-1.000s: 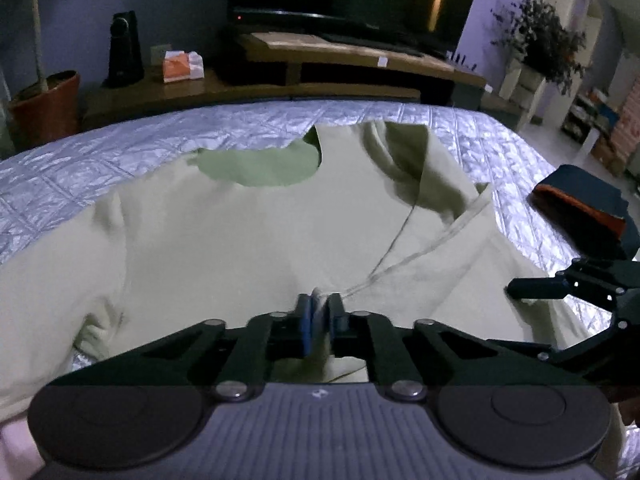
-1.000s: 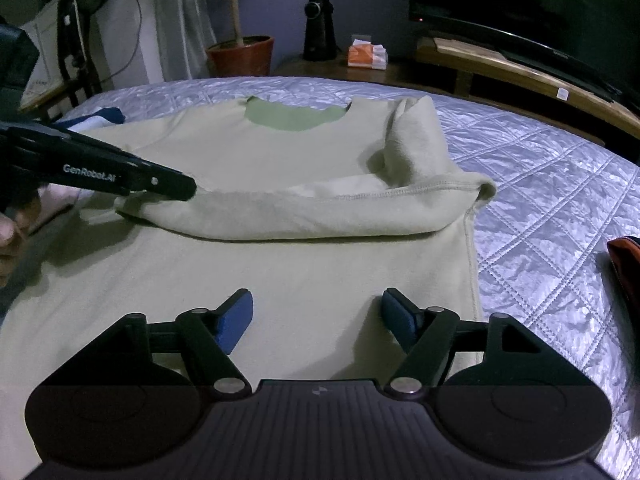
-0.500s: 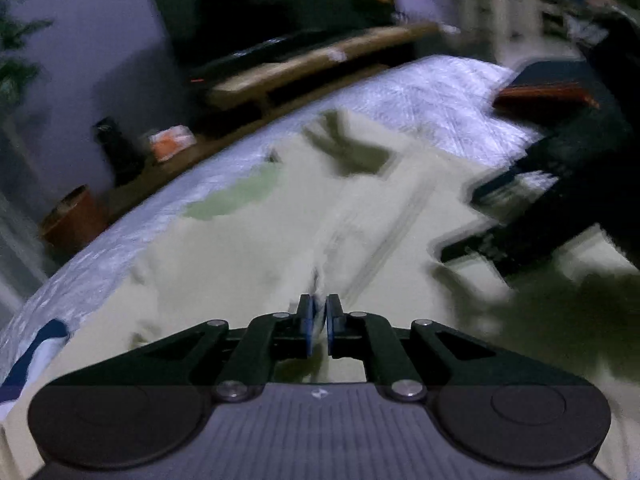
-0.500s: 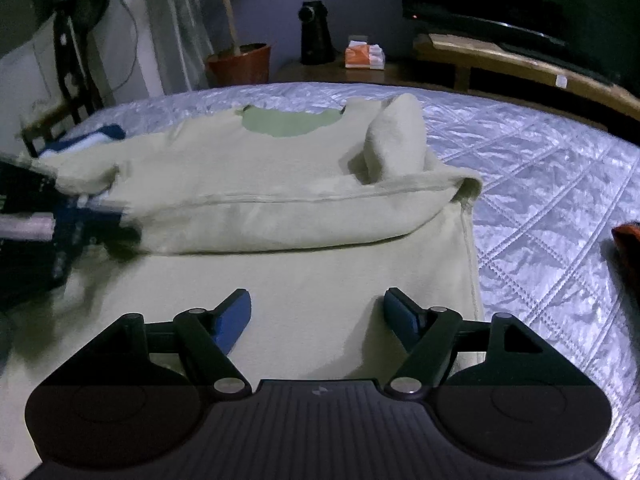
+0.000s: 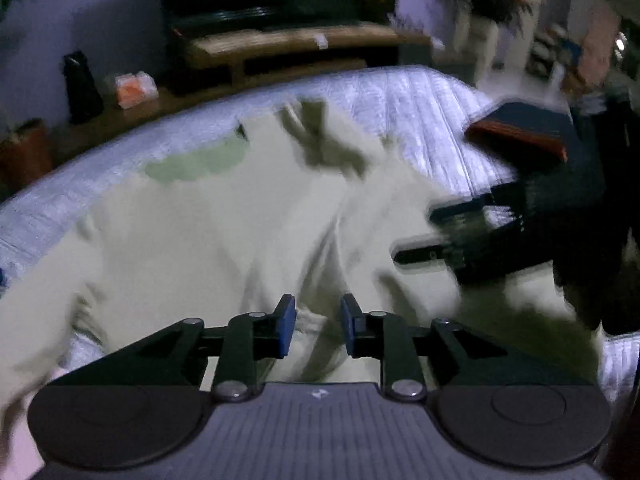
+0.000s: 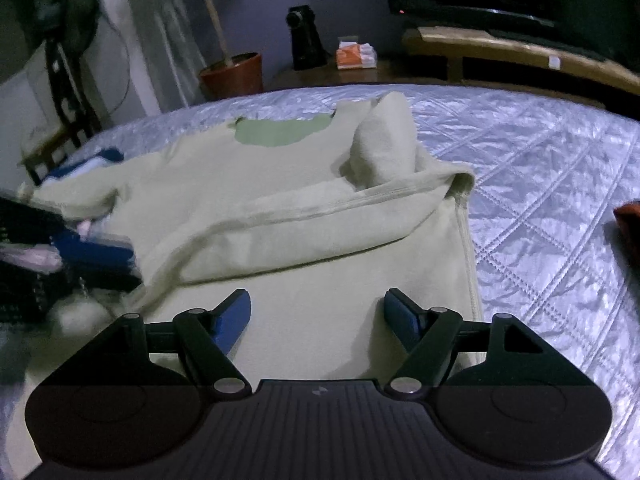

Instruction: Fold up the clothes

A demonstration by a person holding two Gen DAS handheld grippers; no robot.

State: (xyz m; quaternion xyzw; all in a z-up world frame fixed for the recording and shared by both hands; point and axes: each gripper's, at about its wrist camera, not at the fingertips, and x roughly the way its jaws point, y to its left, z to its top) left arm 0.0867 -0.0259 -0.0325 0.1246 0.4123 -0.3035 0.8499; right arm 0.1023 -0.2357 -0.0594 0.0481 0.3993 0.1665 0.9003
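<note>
A pale yellow sweatshirt (image 6: 320, 168) with a green neck lining lies flat on the bed, blurred in the left wrist view (image 5: 200, 232). Its right sleeve (image 6: 300, 232) is folded across the body toward the left. My left gripper (image 5: 316, 320) has its jaws opening, and a bunched cloth edge lies loose between the blue pads (image 5: 286, 328). In the right wrist view the left gripper (image 6: 100, 252) shows as a blur at the sleeve's end. My right gripper (image 6: 316, 312) is open above the sweatshirt's lower body with nothing between its fingers; the left view shows it (image 5: 440, 236) blurred at the right.
A silver quilted cover (image 6: 540, 184) spreads under the garment. A dark blue and orange item (image 5: 520, 136) lies at the bed's right side. Blue clothing (image 6: 92, 160) sits at the left edge. Beyond the bed stand a wooden TV bench (image 6: 520, 52), a plant pot (image 6: 232, 76) and a tissue box (image 6: 356, 54).
The left gripper carried the sleeve end leftward across the body, and its jaws have parted from shut. The right gripper stayed open and rolled slightly in place.
</note>
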